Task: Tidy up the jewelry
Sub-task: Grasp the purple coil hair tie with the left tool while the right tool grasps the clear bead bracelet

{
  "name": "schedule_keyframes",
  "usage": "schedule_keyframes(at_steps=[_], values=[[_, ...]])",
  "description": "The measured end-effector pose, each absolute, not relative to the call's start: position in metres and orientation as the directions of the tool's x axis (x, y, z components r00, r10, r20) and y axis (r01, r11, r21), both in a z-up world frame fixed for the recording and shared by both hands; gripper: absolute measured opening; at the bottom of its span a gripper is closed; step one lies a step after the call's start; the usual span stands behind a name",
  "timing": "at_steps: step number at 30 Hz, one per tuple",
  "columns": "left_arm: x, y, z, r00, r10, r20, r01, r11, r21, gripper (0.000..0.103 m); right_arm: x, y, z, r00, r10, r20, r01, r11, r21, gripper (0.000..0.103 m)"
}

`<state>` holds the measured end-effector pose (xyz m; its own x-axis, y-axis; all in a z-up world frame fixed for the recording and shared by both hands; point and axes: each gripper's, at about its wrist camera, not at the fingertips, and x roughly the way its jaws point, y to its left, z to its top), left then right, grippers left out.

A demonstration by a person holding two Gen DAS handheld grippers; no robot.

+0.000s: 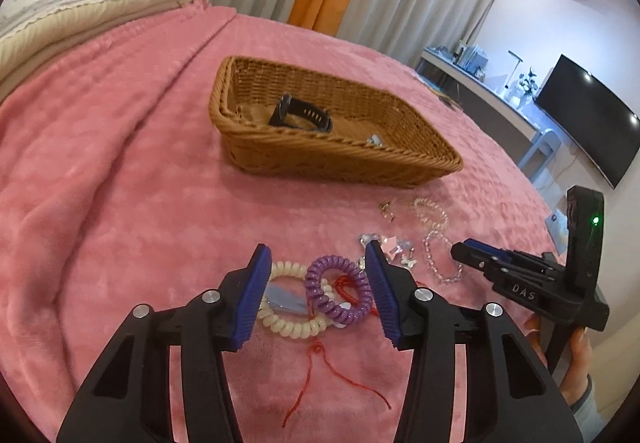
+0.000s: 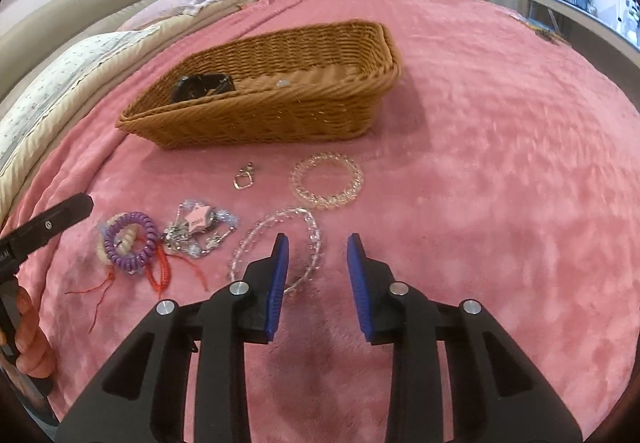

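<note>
Jewelry pile [image 2: 200, 233] on pink bed blanket [image 2: 480, 163] in front of wicker basket [image 2: 280, 111], black watch [image 1: 300, 117] inside basket, left gripper [image 1: 318, 255] apart over purple coil bracelet [image 1: 338, 289], right gripper [image 2: 318, 243] apart above clear bead bracelet [image 2: 276, 243], nothing clamped

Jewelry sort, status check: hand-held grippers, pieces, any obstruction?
Left hand-held gripper open over purple coil tie. Right hand-held gripper open at clear bead bracelet. Watch already in basket. Nothing blocking.
</note>
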<state>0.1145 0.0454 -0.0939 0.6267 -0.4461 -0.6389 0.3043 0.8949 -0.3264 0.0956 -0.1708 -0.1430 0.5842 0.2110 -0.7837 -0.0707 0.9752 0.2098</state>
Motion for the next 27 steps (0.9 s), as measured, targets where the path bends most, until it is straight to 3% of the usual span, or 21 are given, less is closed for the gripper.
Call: schedule_keyframes(at_steps=[7,9,13,16,19,27], values=[[0.113,0.023,-0.102,0.627,-0.360,-0.691,0.308,0.929,-0.204,0.046,0.100,-0.158,-0.147,0.578,0.143,-0.804,-0.070,0.990,0.126,0.027],[0.113,0.016,-0.105,0.608,-0.351,-0.712,0.325,0.928,-0.180,0.028,0.101,-0.154,-0.146,0.580,0.123,-0.805,-0.070,0.992,0.102,0.027],[0.110,0.001,-0.110,0.604,-0.288,-0.743,0.338,0.937,-0.088,0.024,0.099,-0.149,-0.147,0.586,0.094,-0.805,-0.073,0.995,0.064,0.025],[0.109,0.000,-0.112,0.598,-0.285,-0.749,0.342,0.936,-0.082,0.015,0.099,-0.149,-0.146,0.588,0.108,-0.802,-0.091,0.994,0.067,0.016],[0.107,0.003,-0.109,0.605,-0.294,-0.740,0.341,0.936,-0.093,0.012,0.096,-0.147,-0.146,0.594,0.114,-0.797,-0.107,0.992,0.063,0.006],[0.100,0.012,-0.098,0.645,-0.340,-0.684,0.346,0.929,-0.135,0.010,0.088,-0.156,-0.139,0.621,0.188,-0.761,-0.126,0.982,0.140,0.006]])
